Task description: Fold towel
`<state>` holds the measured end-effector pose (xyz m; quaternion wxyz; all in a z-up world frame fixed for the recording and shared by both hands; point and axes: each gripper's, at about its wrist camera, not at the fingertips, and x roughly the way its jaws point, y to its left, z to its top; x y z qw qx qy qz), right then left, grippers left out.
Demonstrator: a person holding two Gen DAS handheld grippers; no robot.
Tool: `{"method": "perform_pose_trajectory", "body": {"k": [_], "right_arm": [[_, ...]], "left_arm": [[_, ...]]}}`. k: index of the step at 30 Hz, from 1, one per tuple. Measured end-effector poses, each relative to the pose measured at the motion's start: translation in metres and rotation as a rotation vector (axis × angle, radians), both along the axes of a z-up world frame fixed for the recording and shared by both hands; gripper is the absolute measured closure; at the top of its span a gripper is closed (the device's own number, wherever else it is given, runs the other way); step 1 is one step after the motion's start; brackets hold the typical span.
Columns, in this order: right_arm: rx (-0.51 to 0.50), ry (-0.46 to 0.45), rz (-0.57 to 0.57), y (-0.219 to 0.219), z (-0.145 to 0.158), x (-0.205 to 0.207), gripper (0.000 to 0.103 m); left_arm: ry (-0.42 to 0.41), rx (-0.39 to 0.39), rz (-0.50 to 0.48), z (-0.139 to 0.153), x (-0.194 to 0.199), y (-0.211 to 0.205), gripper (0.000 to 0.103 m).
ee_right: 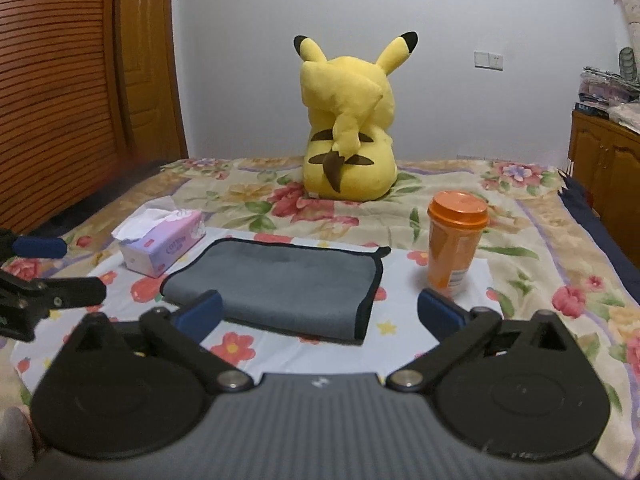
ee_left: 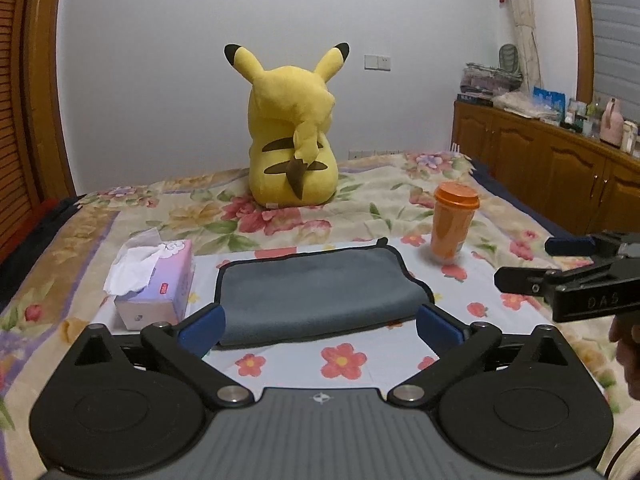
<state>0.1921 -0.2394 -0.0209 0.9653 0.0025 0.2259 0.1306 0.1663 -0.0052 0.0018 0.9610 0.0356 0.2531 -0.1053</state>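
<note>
A grey towel (ee_left: 320,292) with black edging lies folded flat on the flowered bedspread; it also shows in the right wrist view (ee_right: 280,288). My left gripper (ee_left: 320,326) is open and empty, its blue-padded fingers (ee_left: 202,330) spread just in front of the towel's near edge. My right gripper (ee_right: 320,314) is open and empty, hovering before the towel's near right corner. The right gripper also shows from the side at the right edge of the left wrist view (ee_left: 520,262), and the left gripper shows at the left edge of the right wrist view (ee_right: 80,270).
A tissue box (ee_left: 154,286) stands left of the towel. An orange lidded cup (ee_left: 454,220) stands to its right. A yellow plush toy (ee_left: 292,136) sits behind. A wooden cabinet (ee_left: 560,164) runs along the right wall and a wooden wardrobe (ee_right: 60,80) stands on the left.
</note>
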Motion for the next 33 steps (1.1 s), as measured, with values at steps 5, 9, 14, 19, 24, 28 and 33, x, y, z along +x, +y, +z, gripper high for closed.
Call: {"method": "perform_pose_trajectory", "body": {"k": [5, 9, 14, 19, 24, 28, 33], "right_arm": [[0.010, 0.000, -0.010, -0.003, 0.005, -0.010, 0.000], [0.011, -0.015, -0.012, -0.006, 0.014, -0.021, 0.000], [0.013, -0.042, -0.020, -0.011, 0.028, -0.035, 0.000], [0.020, -0.068, -0.026, -0.015, 0.043, -0.050, 0.000], [0.026, -0.093, -0.029, -0.015, 0.055, -0.065, 0.000], [0.027, -0.107, -0.027, -0.014, 0.061, -0.076, 0.000], [0.030, -0.114, -0.023, -0.012, 0.062, -0.089, 0.000]], "left_arm": [[-0.001, 0.013, 0.013, 0.009, -0.011, -0.007, 0.000], [-0.010, 0.012, 0.042, 0.016, -0.022, -0.009, 0.000], [-0.010, 0.024, 0.047, 0.027, -0.037, -0.012, 0.000], [-0.025, 0.012, 0.045, 0.041, -0.054, -0.012, 0.000], [-0.057, 0.019, 0.044, 0.054, -0.072, -0.014, 0.000], [-0.069, 0.020, 0.049, 0.059, -0.085, -0.012, 0.000], [-0.074, 0.031, 0.058, 0.055, -0.097, -0.008, 0.000]]}}
